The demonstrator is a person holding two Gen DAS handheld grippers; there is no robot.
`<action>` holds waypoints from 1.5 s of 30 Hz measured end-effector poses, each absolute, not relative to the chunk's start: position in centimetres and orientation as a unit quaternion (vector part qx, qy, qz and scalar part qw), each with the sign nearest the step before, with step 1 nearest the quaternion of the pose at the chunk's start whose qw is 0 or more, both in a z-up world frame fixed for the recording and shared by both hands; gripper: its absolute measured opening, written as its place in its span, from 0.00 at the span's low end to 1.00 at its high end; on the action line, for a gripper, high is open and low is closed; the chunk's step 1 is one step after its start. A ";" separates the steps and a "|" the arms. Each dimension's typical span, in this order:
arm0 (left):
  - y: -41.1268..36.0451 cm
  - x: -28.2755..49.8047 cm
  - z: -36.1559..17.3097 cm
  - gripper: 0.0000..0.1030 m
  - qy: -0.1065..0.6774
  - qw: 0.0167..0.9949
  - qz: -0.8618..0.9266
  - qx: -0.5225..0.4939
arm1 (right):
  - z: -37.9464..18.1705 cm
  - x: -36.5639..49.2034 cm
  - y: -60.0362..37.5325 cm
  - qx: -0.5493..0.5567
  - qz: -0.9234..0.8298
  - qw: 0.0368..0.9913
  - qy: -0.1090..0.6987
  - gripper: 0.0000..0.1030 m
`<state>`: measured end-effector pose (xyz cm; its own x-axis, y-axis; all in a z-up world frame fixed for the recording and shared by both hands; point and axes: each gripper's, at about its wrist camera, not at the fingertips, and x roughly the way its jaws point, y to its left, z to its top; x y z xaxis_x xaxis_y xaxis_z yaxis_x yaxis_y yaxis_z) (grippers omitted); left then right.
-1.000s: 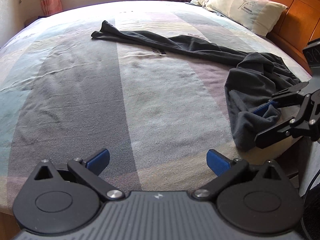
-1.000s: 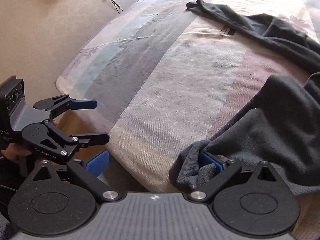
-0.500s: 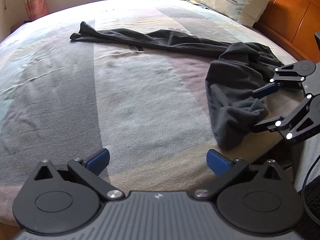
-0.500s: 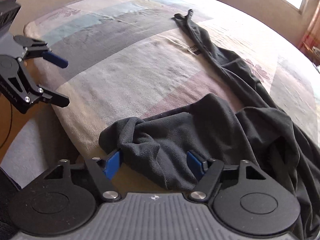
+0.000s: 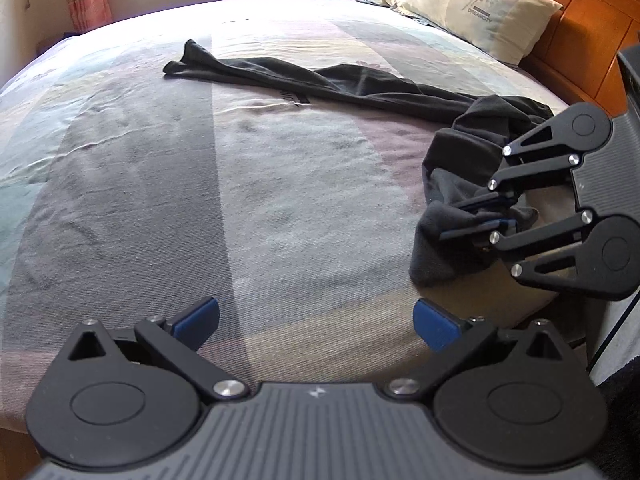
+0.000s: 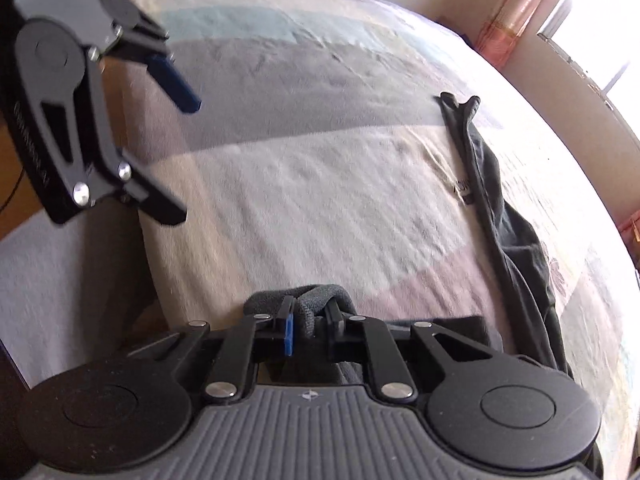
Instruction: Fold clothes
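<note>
Big bed [image 5: 280, 184] with a striped pastel sheet, pillow [image 5: 480, 12] up by the wooden headboard [image 5: 576, 28]. Dark pants [image 5: 344, 88] stretched out across the sheet, bunched near the edge. Right gripper [image 6: 310, 322] clamped tight on that bunched end. Left gripper [image 5: 316, 316] spread wide above the sheet, holding nothing.

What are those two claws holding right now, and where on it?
The right claw pinches the dark garment by a bunched edge at its near end. The left claw is open, holding nothing.
</note>
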<state>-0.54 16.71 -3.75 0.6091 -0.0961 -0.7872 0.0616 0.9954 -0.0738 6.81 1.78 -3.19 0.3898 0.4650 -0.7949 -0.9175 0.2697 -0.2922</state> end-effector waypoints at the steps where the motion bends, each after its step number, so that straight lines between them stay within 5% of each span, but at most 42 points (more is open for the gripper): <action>1: 17.1 -0.7 -3.6 1.00 0.438 0.898 -0.038 -0.022 | -2.8 6.9 2.6 -0.377 0.470 0.743 0.290 0.16; 16: 21.2 -3.3 -3.4 1.00 0.442 0.895 0.034 -0.056 | 3.0 7.5 13.1 -0.250 0.552 0.756 0.247 0.15; 20: 21.5 -3.6 -3.1 1.00 0.441 0.895 0.041 -0.056 | 4.0 8.1 14.6 -0.184 0.574 0.755 0.258 0.02; 26: 21.8 -3.7 -3.1 1.00 0.447 0.892 0.045 -0.051 | 3.2 8.1 12.5 -0.215 0.550 0.763 0.265 0.10; 31: 21.0 -3.0 -3.8 1.00 0.456 0.888 0.036 -0.050 | 2.3 9.8 5.2 -0.217 0.495 0.789 0.293 0.36; 40: 17.1 0.0 -5.7 1.00 0.468 0.883 0.013 -0.030 | -0.5 10.9 -9.2 -0.124 0.350 0.849 0.375 0.53; 45: 16.2 1.2 -6.1 1.00 0.468 0.881 0.064 -0.018 | -2.1 9.2 -13.6 -0.053 0.300 0.865 0.397 0.55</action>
<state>1.21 16.24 -6.10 0.5533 0.0969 -0.8273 -0.1300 0.9911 0.0292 9.22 -13.63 -2.14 0.5038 0.4775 -0.7199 -0.5624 0.8138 0.1462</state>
